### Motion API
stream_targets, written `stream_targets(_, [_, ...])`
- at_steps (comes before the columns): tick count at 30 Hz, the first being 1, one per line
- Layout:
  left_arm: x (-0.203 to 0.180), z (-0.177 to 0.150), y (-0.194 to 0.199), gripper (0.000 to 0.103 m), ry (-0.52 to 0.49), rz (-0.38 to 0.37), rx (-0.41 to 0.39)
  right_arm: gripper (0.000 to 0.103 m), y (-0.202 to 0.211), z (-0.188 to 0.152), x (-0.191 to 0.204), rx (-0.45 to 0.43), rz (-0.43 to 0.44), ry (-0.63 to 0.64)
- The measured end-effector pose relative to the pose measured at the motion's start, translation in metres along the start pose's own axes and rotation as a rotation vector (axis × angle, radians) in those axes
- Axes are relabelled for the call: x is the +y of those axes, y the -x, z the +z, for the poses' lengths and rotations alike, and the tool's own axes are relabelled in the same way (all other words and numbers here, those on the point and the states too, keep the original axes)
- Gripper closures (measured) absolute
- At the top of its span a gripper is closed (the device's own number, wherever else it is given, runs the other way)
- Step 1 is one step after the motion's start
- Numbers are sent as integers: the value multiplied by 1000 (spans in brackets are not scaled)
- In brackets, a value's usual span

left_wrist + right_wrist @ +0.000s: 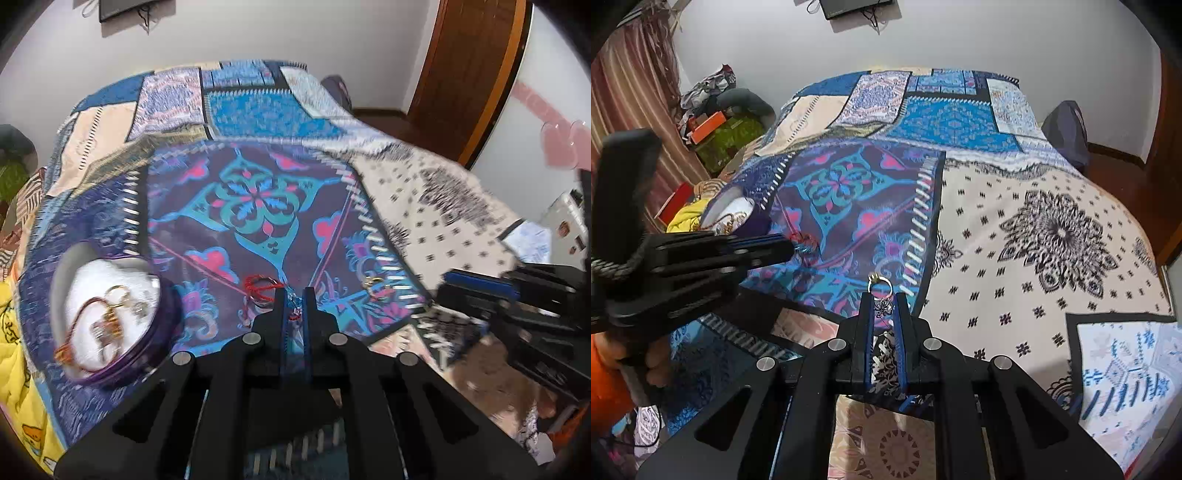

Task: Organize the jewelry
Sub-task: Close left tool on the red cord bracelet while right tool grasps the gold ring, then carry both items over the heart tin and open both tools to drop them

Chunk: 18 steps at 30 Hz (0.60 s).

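A red thread bracelet lies on the patterned bedspread, its near end pinched in the left tongs, which are nearly shut. The right tongs are clamped on a small silver charm with a ring. The purple-rimmed jewelry box sits just left, already holding bangles. Lifting slowly should keep the thread from snagging. The bed's middle is open; the near edge is close.
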<state>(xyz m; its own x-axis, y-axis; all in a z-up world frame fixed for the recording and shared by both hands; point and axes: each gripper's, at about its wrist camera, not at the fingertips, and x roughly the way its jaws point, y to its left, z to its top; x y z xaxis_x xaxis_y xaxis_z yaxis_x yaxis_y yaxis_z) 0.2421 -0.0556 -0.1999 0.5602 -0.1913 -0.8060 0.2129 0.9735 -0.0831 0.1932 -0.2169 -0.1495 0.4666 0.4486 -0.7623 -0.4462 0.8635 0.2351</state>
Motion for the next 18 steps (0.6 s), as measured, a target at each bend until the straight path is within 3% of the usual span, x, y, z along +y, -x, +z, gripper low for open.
stream_targets(9, [15,-2,67,97,36,-3,-114,94,15,19,20,-64,19,20])
stream_targets(18, [48,-6,113,97,74,51,-200,94,15,40,59,-109,63,65])
